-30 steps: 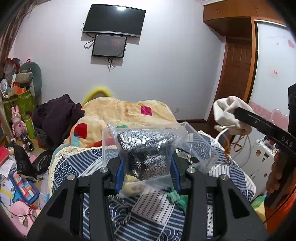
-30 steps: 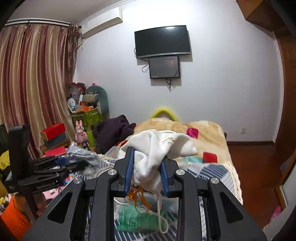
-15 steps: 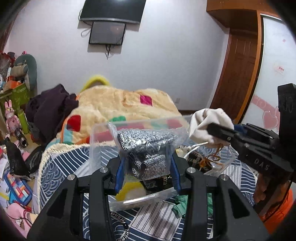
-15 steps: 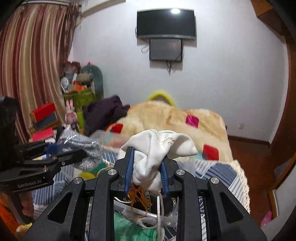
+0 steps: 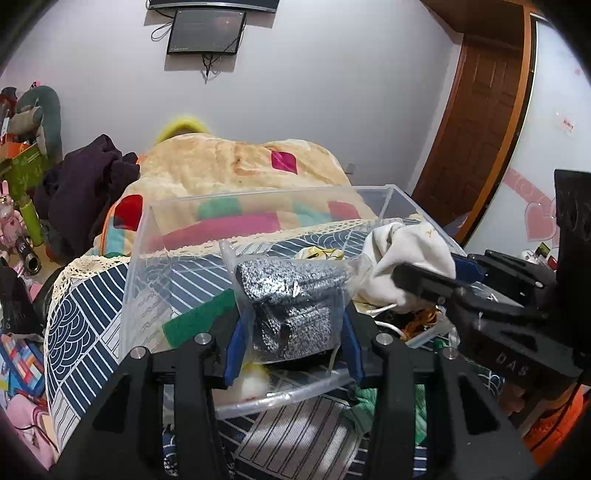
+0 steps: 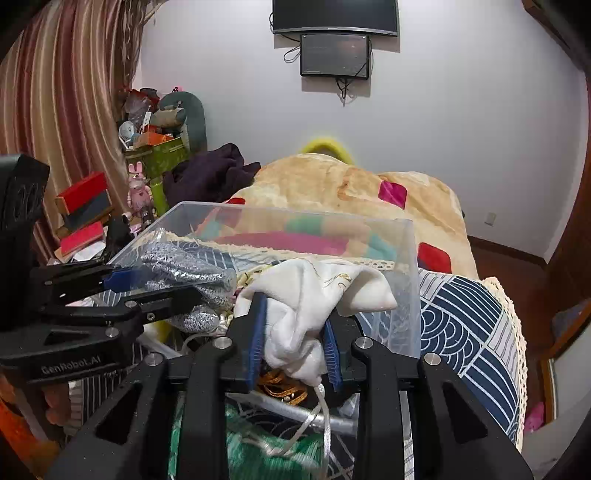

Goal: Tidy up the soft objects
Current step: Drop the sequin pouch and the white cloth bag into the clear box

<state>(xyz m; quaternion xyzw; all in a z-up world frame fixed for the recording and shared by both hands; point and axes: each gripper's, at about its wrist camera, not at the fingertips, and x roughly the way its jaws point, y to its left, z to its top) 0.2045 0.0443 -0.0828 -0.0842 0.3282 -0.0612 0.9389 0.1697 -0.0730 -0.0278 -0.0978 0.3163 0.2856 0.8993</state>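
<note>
A bedroom with a pale wall and two dark screens (image 6: 334, 35) mounted high on it; below them a bed (image 5: 92, 295) covered in a blue-and-white patterned spread and a peach blanket (image 5: 236, 170) with coloured patches. On the bed stands a clear plastic box (image 5: 147, 258), open at the top. The left tongs (image 5: 291, 332) reach over the box's near rim, their blue pads on either side of a clear bag of speckled grey knitwear (image 5: 295, 302); their jaws have just been opening, and the bag is between them. Just beside, the right tongs (image 6: 293, 347) hang over the box's right part with a crumpled white cloth (image 6: 314, 295) between the pads; these jaws have just been opening too. A white cord (image 6: 321, 413) dangles from the cloth. Dark clothes (image 5: 85, 184) are heaped at the bed's left side.
</note>
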